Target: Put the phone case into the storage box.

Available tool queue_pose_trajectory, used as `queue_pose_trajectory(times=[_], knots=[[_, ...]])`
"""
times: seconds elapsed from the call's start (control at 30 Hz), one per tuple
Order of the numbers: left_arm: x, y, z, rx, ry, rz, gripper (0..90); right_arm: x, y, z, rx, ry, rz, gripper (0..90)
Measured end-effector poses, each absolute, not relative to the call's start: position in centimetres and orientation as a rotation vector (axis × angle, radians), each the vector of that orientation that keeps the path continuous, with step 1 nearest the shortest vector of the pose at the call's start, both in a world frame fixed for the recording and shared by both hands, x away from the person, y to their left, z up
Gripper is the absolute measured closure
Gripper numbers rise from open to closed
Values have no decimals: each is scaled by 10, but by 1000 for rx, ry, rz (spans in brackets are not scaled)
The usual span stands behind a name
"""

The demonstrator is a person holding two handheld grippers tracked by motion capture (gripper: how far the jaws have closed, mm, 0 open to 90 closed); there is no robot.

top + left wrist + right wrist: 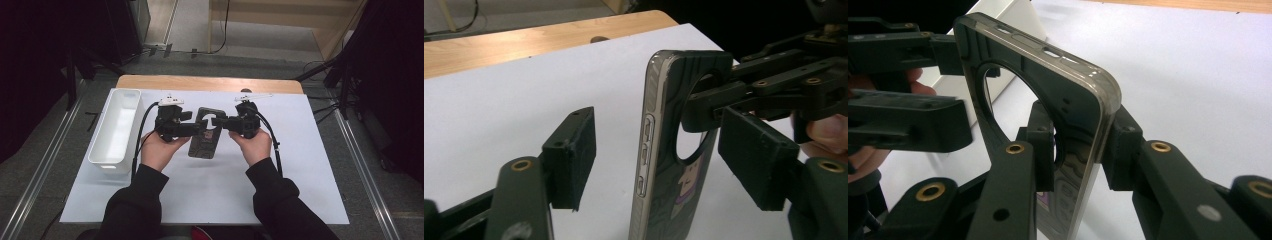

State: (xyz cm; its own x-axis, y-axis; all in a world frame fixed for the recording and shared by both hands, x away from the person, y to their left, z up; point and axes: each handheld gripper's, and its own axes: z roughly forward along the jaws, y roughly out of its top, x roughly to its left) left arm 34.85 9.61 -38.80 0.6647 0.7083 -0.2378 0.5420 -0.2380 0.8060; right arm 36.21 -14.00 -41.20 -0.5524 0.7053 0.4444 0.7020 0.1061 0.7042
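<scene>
Right tongs (1074, 150) clamping phone case (1048, 100) edge

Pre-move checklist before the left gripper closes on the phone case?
1. Right gripper clamped on the dark patterned phone case with a round camera cutout: ok, pads press both faces at the cutout.
2. Left gripper straddling the case: ok, the case edge stands between its jaws.
3. Left pads contacting the case: not ok, gaps on both sides; jaws open.
4. Case off the white sheet: cannot tell how far, though it appears raised.
5. White rectangular plastic bin out of the way: ok, it stands apart at the left.
</scene>
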Motion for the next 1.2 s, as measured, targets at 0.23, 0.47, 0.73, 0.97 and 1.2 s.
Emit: queue_pose_trajectory(times=[0.23, 0.47, 0.73, 0.97, 1.2], knots=[[350, 92, -391, 1926, 991, 245, 380, 361, -138, -411, 1500, 2328, 1474, 688], [350, 88, -392, 1925, 1010, 297, 437, 360, -135, -409, 1492, 2328, 1470, 688], [350, 86, -393, 1922, 1026, 299, 507, 360, -134, -407, 1490, 2331, 1467, 688], [350, 85, -394, 1930, 1032, 321, 585, 358, -132, -406, 1488, 2337, 1463, 688], [348, 83, -393, 1935, 1030, 354, 674, 357, -129, -405, 1480, 2336, 1465, 689]])
